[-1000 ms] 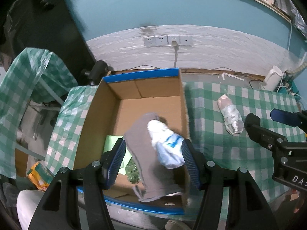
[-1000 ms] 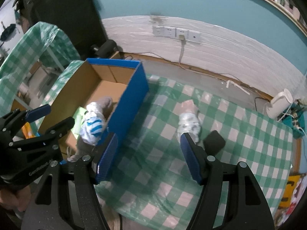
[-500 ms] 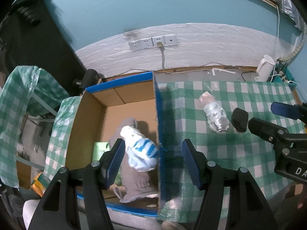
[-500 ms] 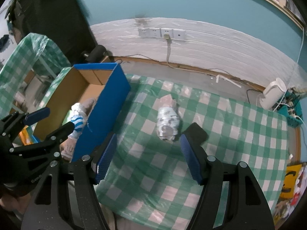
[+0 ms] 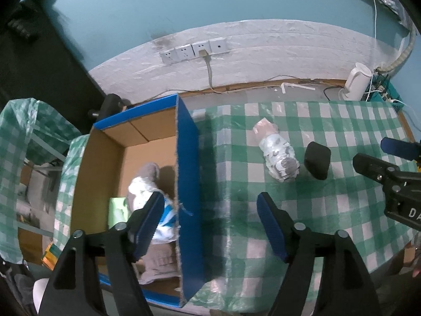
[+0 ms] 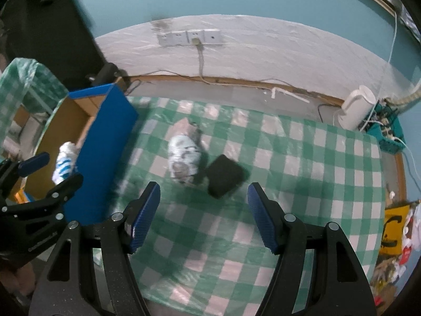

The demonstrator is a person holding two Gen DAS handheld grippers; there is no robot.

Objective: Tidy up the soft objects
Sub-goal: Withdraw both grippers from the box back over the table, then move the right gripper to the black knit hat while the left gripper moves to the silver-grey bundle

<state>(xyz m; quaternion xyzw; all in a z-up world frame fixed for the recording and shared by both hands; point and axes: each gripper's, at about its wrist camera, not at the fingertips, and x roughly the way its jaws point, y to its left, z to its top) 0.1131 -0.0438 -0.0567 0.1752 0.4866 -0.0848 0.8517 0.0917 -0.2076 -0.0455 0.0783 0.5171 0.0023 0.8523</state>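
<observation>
The box (image 5: 188, 184) is already holding a striped sock (image 5: 165, 218), so both grippers, the left gripper (image 5: 210, 226) and right gripper (image 6: 202, 214), are hanging wide open and empty above the table (image 6: 302, 184), facing the remaining sock (image 6: 184, 162) and black sponge (image 6: 223, 176).

box (image 5: 186, 173) wall hides grey cloth (image 5: 158, 260) edge | right view motion-blurred | right gripper (image 5: 394, 163) cut by frame edge
</observation>
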